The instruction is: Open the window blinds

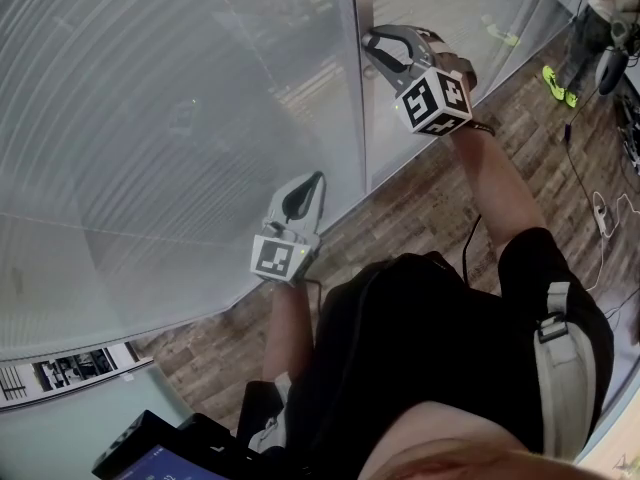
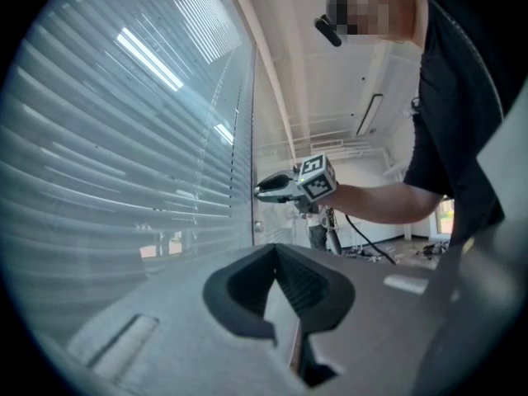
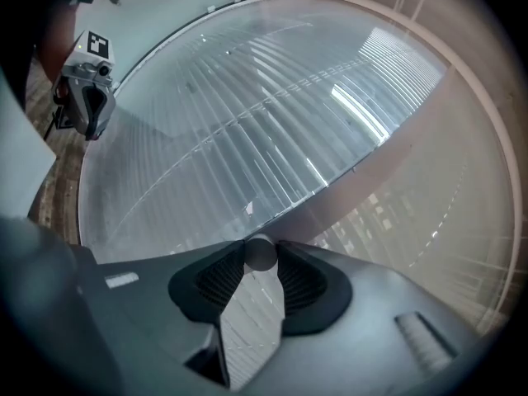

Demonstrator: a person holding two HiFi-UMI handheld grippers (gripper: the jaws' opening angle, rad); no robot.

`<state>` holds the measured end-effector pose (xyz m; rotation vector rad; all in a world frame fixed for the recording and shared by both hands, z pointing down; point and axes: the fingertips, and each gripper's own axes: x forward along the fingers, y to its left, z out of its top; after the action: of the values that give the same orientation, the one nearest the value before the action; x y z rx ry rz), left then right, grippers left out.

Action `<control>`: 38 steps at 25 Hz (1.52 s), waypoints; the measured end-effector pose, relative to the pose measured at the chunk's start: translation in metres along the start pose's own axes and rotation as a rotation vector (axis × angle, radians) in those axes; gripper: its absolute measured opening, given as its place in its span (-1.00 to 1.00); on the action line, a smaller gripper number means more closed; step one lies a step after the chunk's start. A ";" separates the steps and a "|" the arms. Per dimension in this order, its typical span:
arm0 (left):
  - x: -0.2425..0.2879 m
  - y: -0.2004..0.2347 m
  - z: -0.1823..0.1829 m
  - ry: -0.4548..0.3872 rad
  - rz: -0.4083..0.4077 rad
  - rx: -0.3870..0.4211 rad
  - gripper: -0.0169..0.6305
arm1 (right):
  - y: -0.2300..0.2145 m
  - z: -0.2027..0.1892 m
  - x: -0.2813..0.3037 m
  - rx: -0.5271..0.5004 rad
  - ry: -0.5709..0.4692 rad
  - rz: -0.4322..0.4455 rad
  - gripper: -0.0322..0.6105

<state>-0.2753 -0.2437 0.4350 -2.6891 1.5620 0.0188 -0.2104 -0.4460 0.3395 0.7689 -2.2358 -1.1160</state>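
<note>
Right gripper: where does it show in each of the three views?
Head view: right gripper upper right, tips at the blinds.
Left gripper view: centre, beside the blinds.
Right gripper view: bottom centre, closed on a round rod.
Shared landmark: the blinds.

Reaching forward with the right gripper [image 1: 372,40], jaws pinched on a thin rod [image 3: 261,252]; holding the left gripper [image 1: 318,180] lower and nearer, level, jaws together on nothing; 2 bare forearms extended.
</note>
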 end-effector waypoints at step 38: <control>0.002 0.000 -0.004 0.010 -0.020 -0.032 -0.94 | -0.015 -0.002 -0.014 1.063 -0.234 0.083 -0.52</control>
<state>-0.2742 -0.2452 0.4391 -2.7326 1.5511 0.0309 -0.1954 -0.4445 0.3250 0.9273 -2.9915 0.1374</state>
